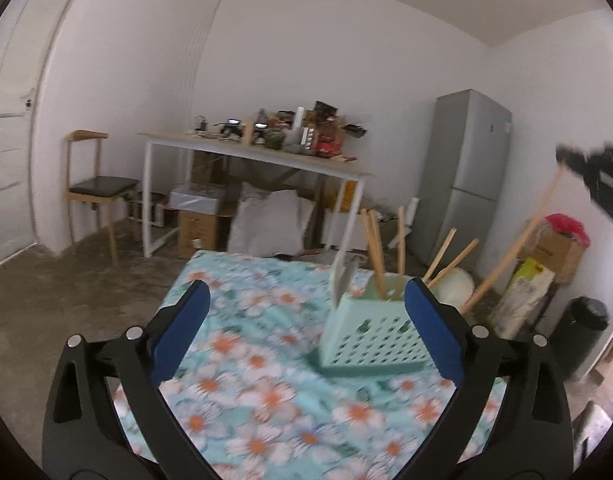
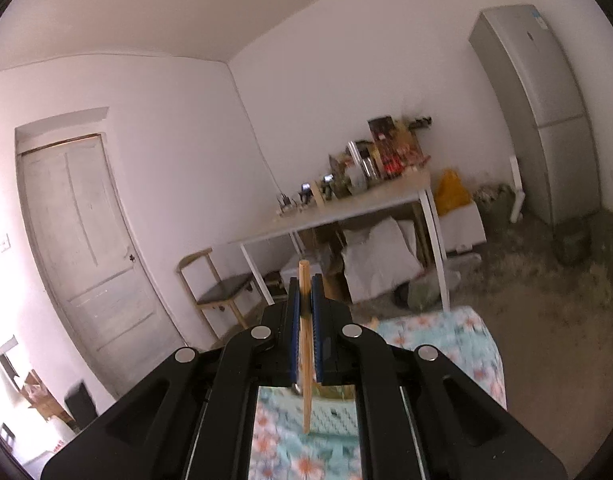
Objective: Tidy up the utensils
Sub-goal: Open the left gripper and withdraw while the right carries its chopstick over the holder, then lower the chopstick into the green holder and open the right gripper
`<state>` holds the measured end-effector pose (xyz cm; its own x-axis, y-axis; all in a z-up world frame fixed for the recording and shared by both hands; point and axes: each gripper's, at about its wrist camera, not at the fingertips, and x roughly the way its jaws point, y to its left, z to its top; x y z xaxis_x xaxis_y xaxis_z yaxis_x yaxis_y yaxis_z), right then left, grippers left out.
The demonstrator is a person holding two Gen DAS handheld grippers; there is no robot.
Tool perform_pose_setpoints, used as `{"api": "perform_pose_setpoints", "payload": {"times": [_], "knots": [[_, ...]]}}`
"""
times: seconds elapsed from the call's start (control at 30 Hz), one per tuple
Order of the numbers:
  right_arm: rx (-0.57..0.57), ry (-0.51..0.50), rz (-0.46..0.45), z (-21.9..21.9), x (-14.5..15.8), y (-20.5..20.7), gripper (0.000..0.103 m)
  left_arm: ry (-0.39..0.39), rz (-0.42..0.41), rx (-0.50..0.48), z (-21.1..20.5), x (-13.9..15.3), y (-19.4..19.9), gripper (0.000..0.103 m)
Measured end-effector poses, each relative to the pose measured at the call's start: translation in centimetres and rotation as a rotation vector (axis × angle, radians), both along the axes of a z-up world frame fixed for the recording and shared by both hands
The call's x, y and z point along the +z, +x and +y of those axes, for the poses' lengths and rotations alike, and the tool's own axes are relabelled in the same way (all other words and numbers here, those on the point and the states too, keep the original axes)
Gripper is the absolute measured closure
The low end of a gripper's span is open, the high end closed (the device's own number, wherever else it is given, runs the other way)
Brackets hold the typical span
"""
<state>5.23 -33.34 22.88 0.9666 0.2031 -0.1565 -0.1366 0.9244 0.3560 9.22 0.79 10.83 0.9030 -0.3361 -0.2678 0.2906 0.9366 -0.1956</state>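
A mint green perforated utensil holder (image 1: 366,336) stands on the floral tablecloth (image 1: 266,392). Several wooden chopsticks (image 1: 376,248) and a pale flat utensil (image 1: 342,276) stick up out of it. My left gripper (image 1: 306,285) is open wide just in front of the holder, whose right side is hidden by the right pad; nothing is between the pads. At the upper right my right gripper (image 1: 566,158) hangs high with a long wooden chopstick (image 1: 514,244) slanting down toward the holder. In the right wrist view that gripper (image 2: 305,280) is shut on the chopstick (image 2: 306,360), with the holder (image 2: 334,412) below.
Beyond the table's far edge stand a cluttered white-legged desk (image 1: 258,156), a wooden chair (image 1: 94,188) and a grey fridge (image 1: 466,168). Boxes and a black bin (image 1: 582,332) stand at the right. A white door (image 2: 86,240) is in the left wall.
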Motion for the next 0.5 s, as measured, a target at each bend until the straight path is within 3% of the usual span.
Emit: {"api": "perform_pose_setpoints", "payload": {"times": [0.37, 0.5], "knots": [[-0.018, -0.073, 0.003, 2.4, -0.2, 6.7, 0.097, 0.020, 0.031, 0.056, 0.9, -1.9, -2.4, 0.008], [-0.060, -0.150, -0.014, 3.8, -0.5, 8.7, 0.097, 0.032, 0.022, 0.069, 1.0, -2.0, -2.5, 0.008]]}}
